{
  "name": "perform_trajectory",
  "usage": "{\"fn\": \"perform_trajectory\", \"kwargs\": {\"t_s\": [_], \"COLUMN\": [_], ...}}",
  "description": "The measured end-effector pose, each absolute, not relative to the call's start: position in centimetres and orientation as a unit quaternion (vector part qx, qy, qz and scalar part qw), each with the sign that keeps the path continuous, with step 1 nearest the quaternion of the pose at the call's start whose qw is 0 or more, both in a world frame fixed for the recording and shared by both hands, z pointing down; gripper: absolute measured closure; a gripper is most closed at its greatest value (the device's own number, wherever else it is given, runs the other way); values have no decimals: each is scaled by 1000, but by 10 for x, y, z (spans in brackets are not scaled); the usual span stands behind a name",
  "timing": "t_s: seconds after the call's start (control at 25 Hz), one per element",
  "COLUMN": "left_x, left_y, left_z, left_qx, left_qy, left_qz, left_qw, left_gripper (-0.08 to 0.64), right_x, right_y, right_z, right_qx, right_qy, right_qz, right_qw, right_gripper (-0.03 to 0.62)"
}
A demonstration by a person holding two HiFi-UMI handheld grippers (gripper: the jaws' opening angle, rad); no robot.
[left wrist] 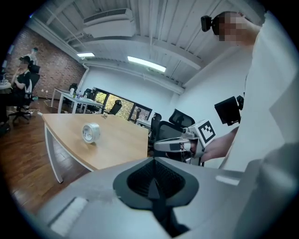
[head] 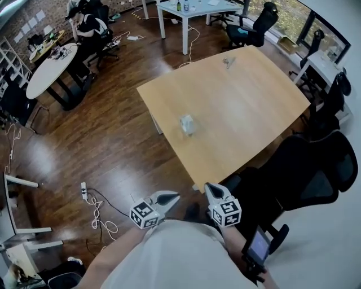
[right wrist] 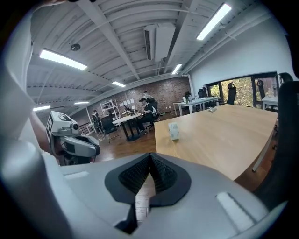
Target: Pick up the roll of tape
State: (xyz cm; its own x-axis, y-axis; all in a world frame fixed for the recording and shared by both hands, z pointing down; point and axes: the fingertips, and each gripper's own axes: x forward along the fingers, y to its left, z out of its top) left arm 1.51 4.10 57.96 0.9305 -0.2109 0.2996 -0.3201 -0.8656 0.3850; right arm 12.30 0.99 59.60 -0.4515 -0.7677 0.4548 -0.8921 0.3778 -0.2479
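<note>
Roll of tape (head: 187, 124): pale; stands on edge on the wooden table (head: 248, 107), towards its near left side. It is held by nothing and lies well apart from both grippers. The left gripper view shows its open core facing the camera (left wrist: 91, 133).
Left gripper (head: 172, 197): held off the table's near edge, above the floor, just in front of the person's white shirt (head: 169, 257). Jaws clenched together, with nothing between the ribbed pads.
Right gripper (head: 210, 188): beside the left one, close to the table's near corner. The jaw tips meet. A pale strip shows in the slit behind them; what it is cannot be made out.
Marker cubes: one on each gripper, black-and-white squares facing up.
Small object (head: 228, 62): on the far end of the wooden table, too small to identify.
Bottles (head: 182, 6): two, upright on the white table (head: 194, 12) at the far side of the room. Their contents cannot be seen.
Shelving (right wrist: 108, 109): white rack against the brick wall. What it holds is too blurred to tell.
Round table (head: 48, 70): white, at the far left, with a person seated beside it.
Office chairs (head: 316, 169): black; the nearest is just beside the wooden table's near right edge.
Power strip (head: 84, 191): on the wood floor left of the grippers, with white cable trailing from it.
</note>
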Motion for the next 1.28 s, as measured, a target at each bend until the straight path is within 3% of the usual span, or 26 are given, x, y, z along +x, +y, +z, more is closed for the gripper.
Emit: {"fn": "perform_trajectory", "kwargs": {"t_s": [0.56,0.92,1.28], "left_x": [-4,8,34], "left_y": [-27,-117,-177], "left_z": [589,620,624], "left_qx": [929,876,896], "left_qy": [-218,-194,-132], "left_qz": [81,-20,23], "left_qw": [286,441,423], "left_gripper": [557,555,555], "right_x": [117,129,132], "right_y": [-51,-88,-125], "right_z": [592,578,571], "right_qx": [464,512,545], "right_qy": [-842,-812,-790], "right_qz": [240,241,236], "right_qw": [138,141,151], "right_gripper": [586,586,586]}}
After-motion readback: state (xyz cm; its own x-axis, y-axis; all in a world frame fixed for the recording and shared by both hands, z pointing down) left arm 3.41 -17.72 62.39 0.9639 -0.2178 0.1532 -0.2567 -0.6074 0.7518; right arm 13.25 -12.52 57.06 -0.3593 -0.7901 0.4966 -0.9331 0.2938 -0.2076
